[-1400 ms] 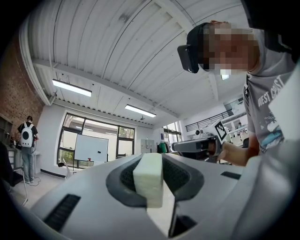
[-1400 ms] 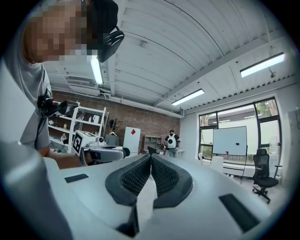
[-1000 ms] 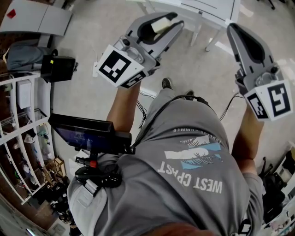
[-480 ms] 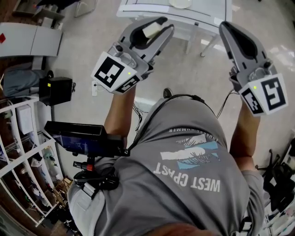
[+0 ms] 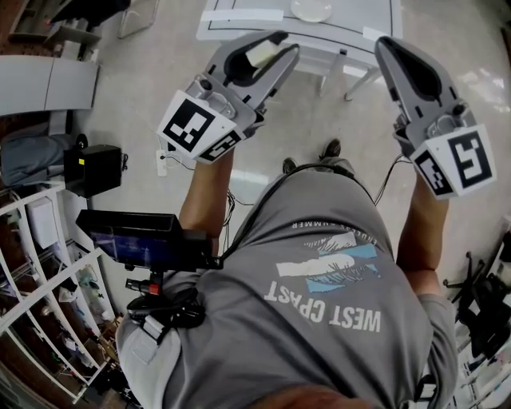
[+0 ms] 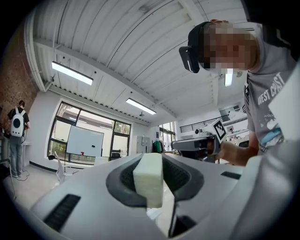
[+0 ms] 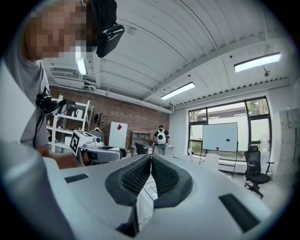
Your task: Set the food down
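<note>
— What is standing before the grippers?
— A white table (image 5: 359,17) is blocking the way ahead of both. A plate (image 5: 311,9) is sitting on its far part, and the top around it is showing bare.
— And below the table?
— Its legs (image 5: 339,62) are dividing the floor (image 5: 152,104), which is lying open under the left gripper (image 5: 281,41).
— The sides?
— At left a black box (image 5: 94,169), a grey cabinet (image 5: 56,84) and white shelves (image 5: 36,240) are closing the passage. At right, dark equipment (image 5: 483,315) is crowding the edge, beyond the right gripper (image 5: 387,46).
— Between the jaws?
— A pale food block (image 6: 148,178) is filling the left ones; the right ones are pressing together.
</note>
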Motion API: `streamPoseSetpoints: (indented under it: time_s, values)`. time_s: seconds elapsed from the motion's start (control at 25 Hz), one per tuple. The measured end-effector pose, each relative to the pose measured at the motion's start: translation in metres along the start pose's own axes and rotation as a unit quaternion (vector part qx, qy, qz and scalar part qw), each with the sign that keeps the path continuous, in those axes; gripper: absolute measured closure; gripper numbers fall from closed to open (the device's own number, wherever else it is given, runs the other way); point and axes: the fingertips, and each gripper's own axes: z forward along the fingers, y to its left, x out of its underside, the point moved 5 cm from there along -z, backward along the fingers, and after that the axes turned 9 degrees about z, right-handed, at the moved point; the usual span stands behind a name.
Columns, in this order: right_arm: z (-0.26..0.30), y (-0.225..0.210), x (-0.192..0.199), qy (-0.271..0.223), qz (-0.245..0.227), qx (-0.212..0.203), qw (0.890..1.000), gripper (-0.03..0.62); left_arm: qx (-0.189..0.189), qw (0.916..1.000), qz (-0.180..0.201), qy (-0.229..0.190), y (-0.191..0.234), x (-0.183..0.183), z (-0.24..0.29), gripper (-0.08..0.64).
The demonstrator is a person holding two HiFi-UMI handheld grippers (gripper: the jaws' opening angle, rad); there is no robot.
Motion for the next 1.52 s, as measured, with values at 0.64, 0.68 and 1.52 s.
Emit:
streamPoseSetpoints:
  time_s: [0.64,0.68,1.52]
  values:
    - [0.050,-0.137,0.026,0.015,0.016,-0.073,0.997,0.584,-0.056,0.9975,-0.001,0.042,0.043,0.055,0.114,0.468]
    - [0.054,-0.141,0.026,0.016,0.016,-0.076,0.997,0.584,-0.060,0.9973,0.001,0.043,0.047,0.056,0.117,0.468]
    - [0.163,-0.174,0.026,0.028,0.030,0.004,0.999,0.584,0.015,0.9987,-0.008,0.048,0.171,0.091,0.137,0.468]
